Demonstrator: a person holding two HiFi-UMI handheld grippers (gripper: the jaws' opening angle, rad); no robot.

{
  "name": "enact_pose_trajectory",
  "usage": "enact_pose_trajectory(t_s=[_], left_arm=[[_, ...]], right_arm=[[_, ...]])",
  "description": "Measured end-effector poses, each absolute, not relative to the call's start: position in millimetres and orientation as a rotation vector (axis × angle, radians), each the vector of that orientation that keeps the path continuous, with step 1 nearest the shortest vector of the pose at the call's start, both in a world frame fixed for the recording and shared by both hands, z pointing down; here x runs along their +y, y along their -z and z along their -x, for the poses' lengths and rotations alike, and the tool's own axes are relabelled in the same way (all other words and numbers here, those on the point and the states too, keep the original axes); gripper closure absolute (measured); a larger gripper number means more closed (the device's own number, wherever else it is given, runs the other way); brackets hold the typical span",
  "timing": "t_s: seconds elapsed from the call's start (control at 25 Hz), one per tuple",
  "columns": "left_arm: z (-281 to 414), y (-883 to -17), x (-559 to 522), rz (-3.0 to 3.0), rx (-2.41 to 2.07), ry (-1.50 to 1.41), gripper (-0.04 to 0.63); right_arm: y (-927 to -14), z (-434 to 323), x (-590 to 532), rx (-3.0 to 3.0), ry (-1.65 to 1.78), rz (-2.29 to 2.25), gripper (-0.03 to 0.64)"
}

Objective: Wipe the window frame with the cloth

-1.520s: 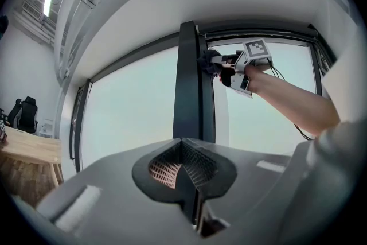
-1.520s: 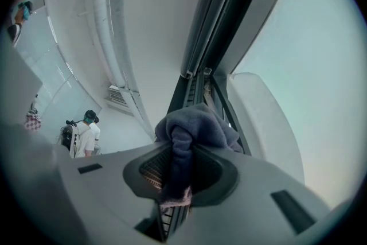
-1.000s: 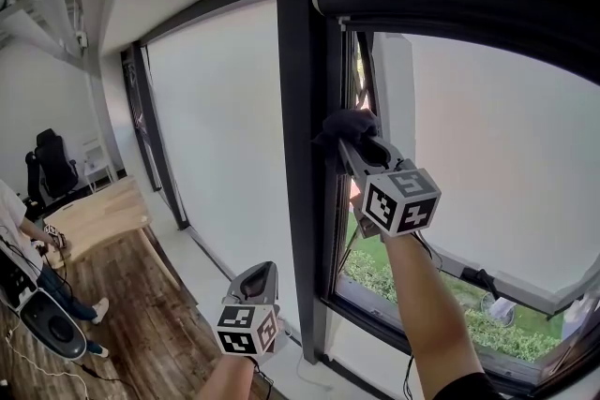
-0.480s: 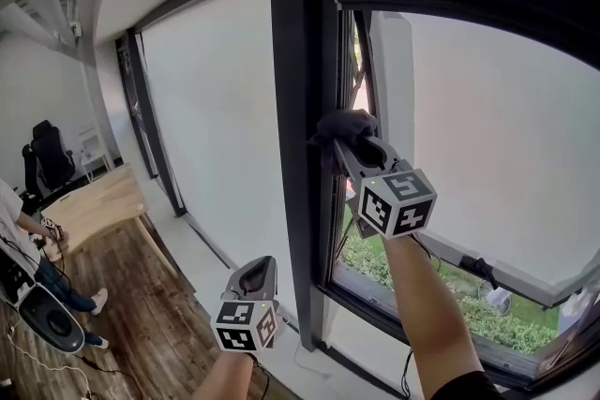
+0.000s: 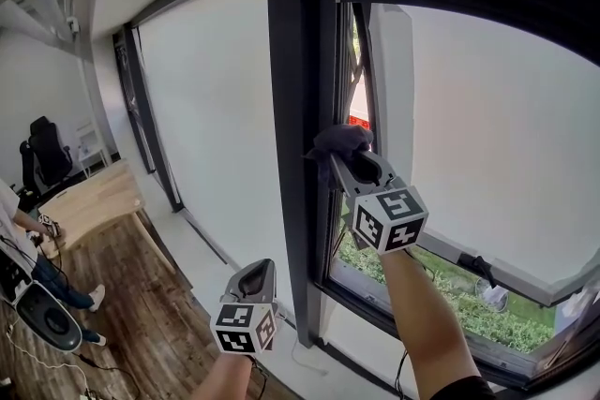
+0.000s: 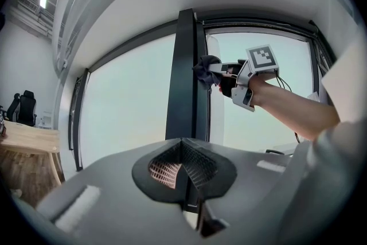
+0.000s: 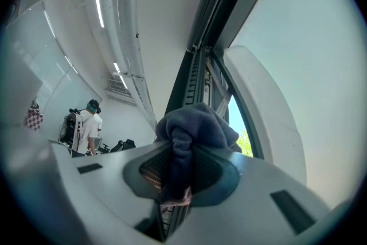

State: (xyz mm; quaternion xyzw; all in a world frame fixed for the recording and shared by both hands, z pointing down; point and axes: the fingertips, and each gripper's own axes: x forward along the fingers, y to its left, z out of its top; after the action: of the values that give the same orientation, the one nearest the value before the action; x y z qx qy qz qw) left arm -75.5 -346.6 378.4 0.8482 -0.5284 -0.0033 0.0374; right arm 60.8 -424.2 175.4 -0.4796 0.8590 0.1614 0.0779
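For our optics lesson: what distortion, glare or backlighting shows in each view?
Head view: fisheye bows the straight window frame; its panes wash out white. Left gripper view: dark vignetted corners. Right gripper view: the cloth is backlit and dark; a ceiling light strip glares.

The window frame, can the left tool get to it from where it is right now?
Probably yes. The left tool, shut and empty, points at the window frame with nothing between them; the right tool holds the cloth higher up.

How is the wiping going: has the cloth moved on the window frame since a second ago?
Yes. The cloth in the right claw has slid down the dark window frame, farther below its top corner than before.
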Motion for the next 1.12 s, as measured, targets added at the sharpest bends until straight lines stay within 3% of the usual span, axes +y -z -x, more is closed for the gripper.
enact_pose_trajectory(t_s=[1.12], left_arm=[[67,-420,-335,-2.577,-1.575,-0.069,0.587]], right_arm=[[-277,-61,-426,2.662,-0.363,1.516,0.540]])
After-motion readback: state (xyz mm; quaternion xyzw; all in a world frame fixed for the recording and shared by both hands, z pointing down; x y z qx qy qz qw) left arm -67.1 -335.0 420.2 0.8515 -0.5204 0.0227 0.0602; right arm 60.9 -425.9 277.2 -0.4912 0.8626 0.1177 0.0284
